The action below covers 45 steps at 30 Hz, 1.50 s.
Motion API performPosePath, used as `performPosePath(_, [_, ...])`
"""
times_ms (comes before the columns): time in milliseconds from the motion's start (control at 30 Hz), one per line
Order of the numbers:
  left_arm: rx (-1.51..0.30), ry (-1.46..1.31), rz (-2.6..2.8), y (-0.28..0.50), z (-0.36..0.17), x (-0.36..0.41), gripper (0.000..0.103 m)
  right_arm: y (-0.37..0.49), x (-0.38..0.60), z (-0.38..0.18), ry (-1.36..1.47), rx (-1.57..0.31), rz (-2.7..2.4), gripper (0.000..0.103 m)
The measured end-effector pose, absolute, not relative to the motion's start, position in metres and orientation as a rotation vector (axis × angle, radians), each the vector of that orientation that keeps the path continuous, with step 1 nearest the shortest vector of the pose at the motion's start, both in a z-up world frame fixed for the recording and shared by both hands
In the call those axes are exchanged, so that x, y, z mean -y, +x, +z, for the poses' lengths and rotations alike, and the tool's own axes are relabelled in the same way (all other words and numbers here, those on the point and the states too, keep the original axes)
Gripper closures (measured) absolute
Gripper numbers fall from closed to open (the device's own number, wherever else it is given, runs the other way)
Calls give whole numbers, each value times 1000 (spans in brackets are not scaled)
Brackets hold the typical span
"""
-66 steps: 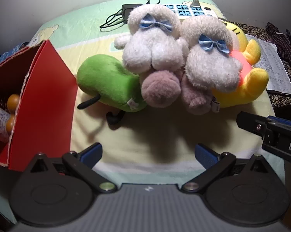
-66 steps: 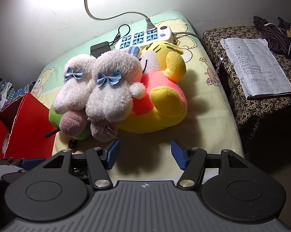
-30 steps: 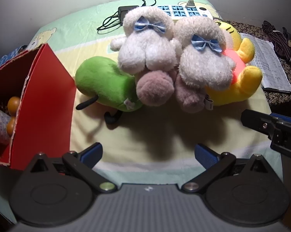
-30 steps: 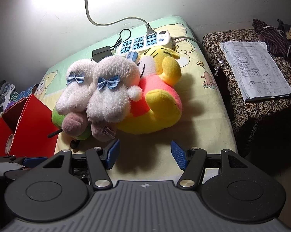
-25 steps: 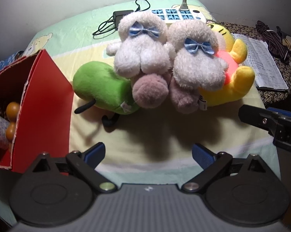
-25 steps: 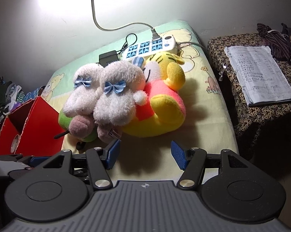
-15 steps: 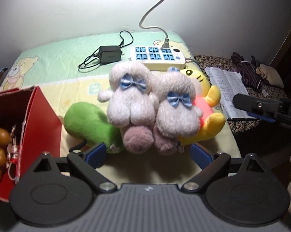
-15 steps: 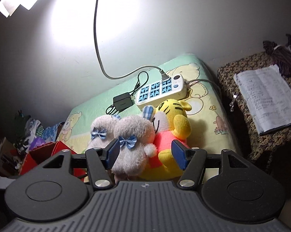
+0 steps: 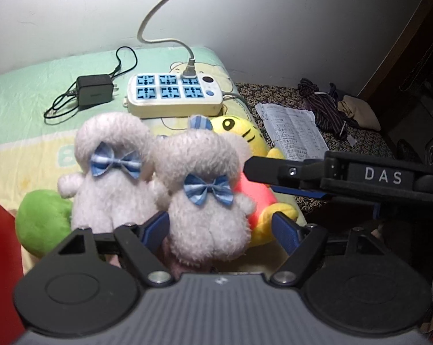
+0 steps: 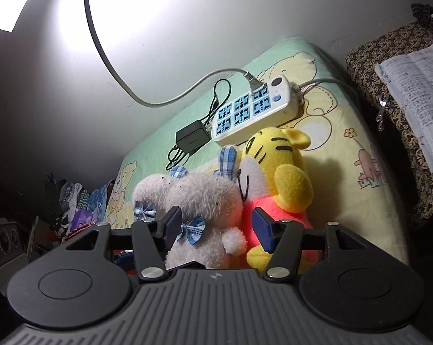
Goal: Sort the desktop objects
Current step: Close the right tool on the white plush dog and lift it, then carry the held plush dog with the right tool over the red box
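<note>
Two white plush toys with blue bows lean side by side on the bedsheet, the left one (image 9: 110, 172) and the right one (image 9: 208, 201). A green plush (image 9: 41, 224) lies behind the left one, and a yellow tiger plush (image 9: 242, 135) in a pink shirt sits to the right. My left gripper (image 9: 220, 230) is open and frames the right white plush without visible contact. My right gripper (image 10: 218, 228) is open too, with the white plush (image 10: 205, 201) and the tiger (image 10: 279, 178) beyond its fingers. In the left wrist view the right gripper (image 9: 331, 175) reaches in from the right, above the tiger.
A white power strip (image 9: 173, 93) with a plugged cord and a black charger (image 9: 94, 89) lie near the wall. The red box (image 9: 1, 258) stands at the left edge. An open notebook (image 10: 417, 86) rests on a patterned side table (image 10: 369, 57) to the right.
Both views have tilted up and now take in the wall. The toys have not moved. In the left wrist view the right gripper has moved up and to the left.
</note>
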<state>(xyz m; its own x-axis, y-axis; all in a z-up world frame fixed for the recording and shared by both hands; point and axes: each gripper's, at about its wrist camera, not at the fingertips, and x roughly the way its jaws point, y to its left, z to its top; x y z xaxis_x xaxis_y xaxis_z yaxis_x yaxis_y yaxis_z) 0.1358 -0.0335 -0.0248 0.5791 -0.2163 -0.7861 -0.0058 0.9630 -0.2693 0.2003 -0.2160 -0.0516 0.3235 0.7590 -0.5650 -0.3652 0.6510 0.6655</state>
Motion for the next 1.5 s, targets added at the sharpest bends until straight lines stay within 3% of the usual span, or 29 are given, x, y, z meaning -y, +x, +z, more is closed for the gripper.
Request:
performPosePath(233, [-976,-273,-144,153,-42,29,22,212,196,-69,472,-1049,806,35])
performPosePath(400, [-965,-271,-140,155,-45,34,23,208,189,-74,447,-1059,849,54])
performPosePath(533, [-954,-275,-142,149,-42,34,33,206,198,-70,476,-1031,858,62])
performPosePath(900, [-868,-308,-168,107,-7,35,35,170,216,-34,514,-909,925,68])
performPosePath(1500, [-741,-272,-69,31,19,3,35,110,174,-9,416,-791,1020,67])
